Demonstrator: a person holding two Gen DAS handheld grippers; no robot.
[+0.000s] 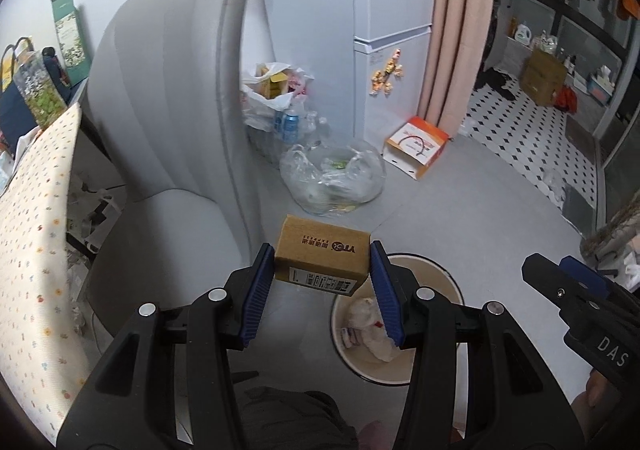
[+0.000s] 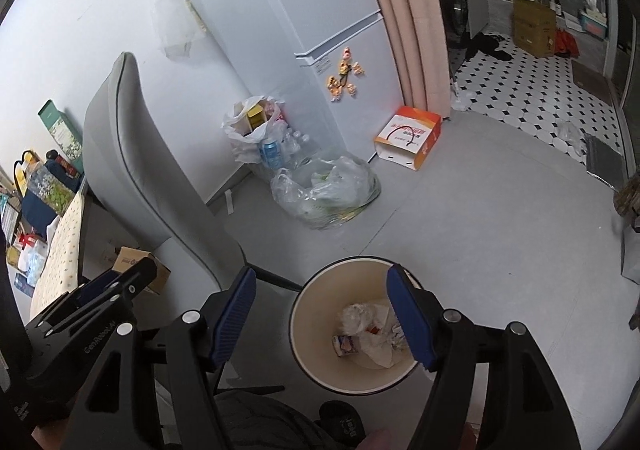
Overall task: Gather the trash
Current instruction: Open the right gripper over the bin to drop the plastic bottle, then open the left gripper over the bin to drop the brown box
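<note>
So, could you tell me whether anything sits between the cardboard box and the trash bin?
Nothing visible does. The left hand-held gripper holds the cardboard box near the open trash bin, whose mouth is uncovered.

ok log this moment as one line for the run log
left claw: shut on cardboard box | right claw: open, nothing held | trash bin: on floor, holds wrappers | box: near bin, not in it

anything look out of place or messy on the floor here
Yes. An orange box lies tipped on the floor by the curtain, and a clear bag of rubbish slumps loose by the fridge. The left gripper holds a cardboard box beside the bin.
</note>
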